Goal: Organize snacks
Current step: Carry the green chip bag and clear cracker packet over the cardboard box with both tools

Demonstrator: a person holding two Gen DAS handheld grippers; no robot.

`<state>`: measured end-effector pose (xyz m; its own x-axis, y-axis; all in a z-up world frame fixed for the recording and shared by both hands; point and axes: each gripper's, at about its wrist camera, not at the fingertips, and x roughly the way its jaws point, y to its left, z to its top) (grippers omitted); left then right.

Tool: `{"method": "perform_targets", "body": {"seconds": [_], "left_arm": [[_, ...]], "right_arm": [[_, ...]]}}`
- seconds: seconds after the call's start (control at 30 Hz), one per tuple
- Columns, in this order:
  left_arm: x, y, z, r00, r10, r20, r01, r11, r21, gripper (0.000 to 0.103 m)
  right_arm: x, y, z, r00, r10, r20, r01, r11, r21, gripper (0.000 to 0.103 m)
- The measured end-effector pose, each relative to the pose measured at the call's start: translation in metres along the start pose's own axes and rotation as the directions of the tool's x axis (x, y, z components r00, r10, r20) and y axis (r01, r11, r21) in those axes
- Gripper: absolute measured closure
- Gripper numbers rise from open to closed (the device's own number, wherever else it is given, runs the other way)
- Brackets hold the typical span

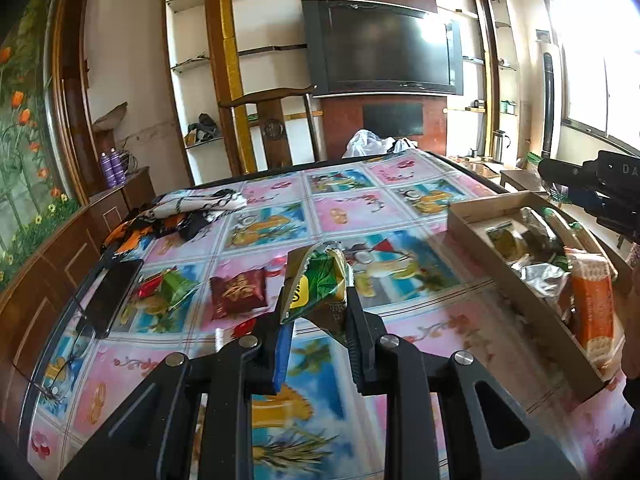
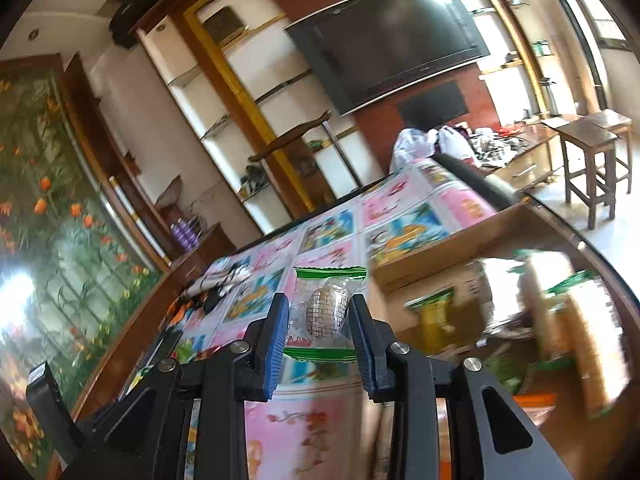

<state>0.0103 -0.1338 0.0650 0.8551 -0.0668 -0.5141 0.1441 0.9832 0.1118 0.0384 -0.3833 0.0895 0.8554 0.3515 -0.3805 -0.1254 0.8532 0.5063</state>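
Note:
My left gripper (image 1: 316, 300) is shut on a crumpled green and gold snack packet (image 1: 320, 280), held above the patterned table (image 1: 400, 216). My right gripper (image 2: 320, 312) is shut on a clear candy wrapper with green ends (image 2: 326, 312) that holds a gold-foiled sweet. A cardboard box (image 1: 520, 292) of snacks sits at the table's right side, with an orange packet (image 1: 592, 304) and silver wrappers in it. The same box (image 2: 460, 240) appears blurred, just right of my right gripper. A dark red packet (image 1: 239, 292) and a green and red packet (image 1: 168, 286) lie on the table left of my left gripper.
A black phone (image 1: 110, 296) and a pair of glasses (image 1: 60, 368) lie near the table's left edge. Folded cloth (image 1: 192, 208) sits at the far left. A wooden stool (image 2: 592, 152) stands beyond the table at right. The other gripper's body (image 1: 592, 192) shows at the right edge.

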Motion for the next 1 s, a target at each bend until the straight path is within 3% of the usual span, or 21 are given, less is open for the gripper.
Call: {"method": "perform_targets", "body": {"seconds": [0.27,0.5,0.7,1.0], "left_arm": [[-0.001,-0.038,0.011,0.999,-0.052,-0.005,0.052,0.998,0.035,0.080],[-0.001,-0.082,0.031,0.988,-0.151,-0.014,0.152,0.987,0.056,0.080],[0.001,-0.121,0.045,0.958,-0.285,-0.045,0.287,0.957,0.046,0.080],[0.030,-0.170,0.052,0.921,-0.370,-0.124,0.377,0.926,0.030,0.080]], "right_arm": [[-0.027,-0.043,0.016,0.997,-0.057,0.052,0.053,0.996,0.066,0.069],[-0.040,-0.064,0.027,0.993,-0.093,0.074,0.087,0.993,0.078,0.069],[-0.041,-0.079,0.034,0.992,-0.113,0.062,0.107,0.990,0.090,0.069],[-0.031,-0.094,0.036,0.991,-0.134,-0.005,0.133,0.985,0.112,0.069]]}}
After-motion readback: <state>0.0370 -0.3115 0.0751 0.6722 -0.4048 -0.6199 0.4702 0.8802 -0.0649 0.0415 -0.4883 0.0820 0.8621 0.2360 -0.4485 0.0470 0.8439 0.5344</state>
